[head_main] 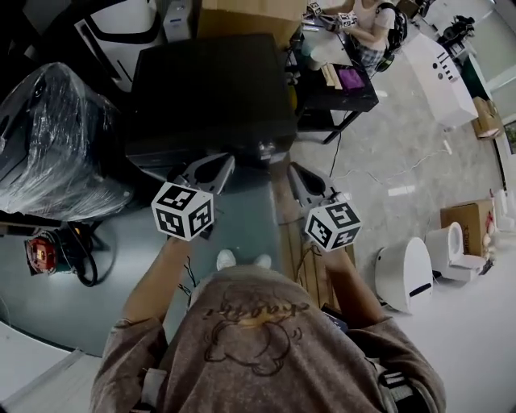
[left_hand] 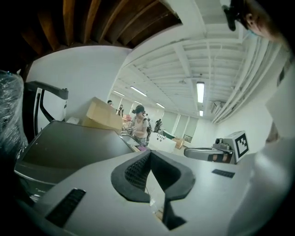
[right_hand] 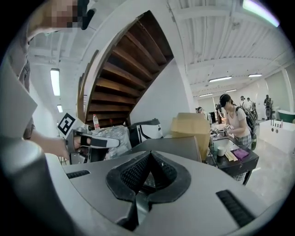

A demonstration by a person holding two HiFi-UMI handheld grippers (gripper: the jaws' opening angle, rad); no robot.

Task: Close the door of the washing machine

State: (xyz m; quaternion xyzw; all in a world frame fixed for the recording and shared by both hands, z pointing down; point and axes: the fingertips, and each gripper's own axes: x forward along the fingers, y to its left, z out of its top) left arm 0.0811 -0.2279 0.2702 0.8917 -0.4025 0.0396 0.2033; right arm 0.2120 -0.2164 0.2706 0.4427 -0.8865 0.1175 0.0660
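The washing machine (head_main: 211,90) is a black box seen from above, straight ahead of me; its dark flat top (left_hand: 69,147) also fills the lower left of the left gripper view, and its top (right_hand: 177,147) lies behind the jaws in the right gripper view. Its door is hidden from all views. My left gripper (head_main: 224,165) hangs in the air just before the machine's near edge, jaws shut on nothing (left_hand: 150,156). My right gripper (head_main: 295,173) is level with it to the right, off the machine's near right corner, also shut and empty (right_hand: 150,156).
A plastic-wrapped bulk (head_main: 56,137) stands left of the machine, a cardboard box (head_main: 250,14) behind it. A person works at a black table (head_main: 339,85) at the back right. A white appliance (head_main: 405,274) and a carton (head_main: 468,222) sit on the floor at right.
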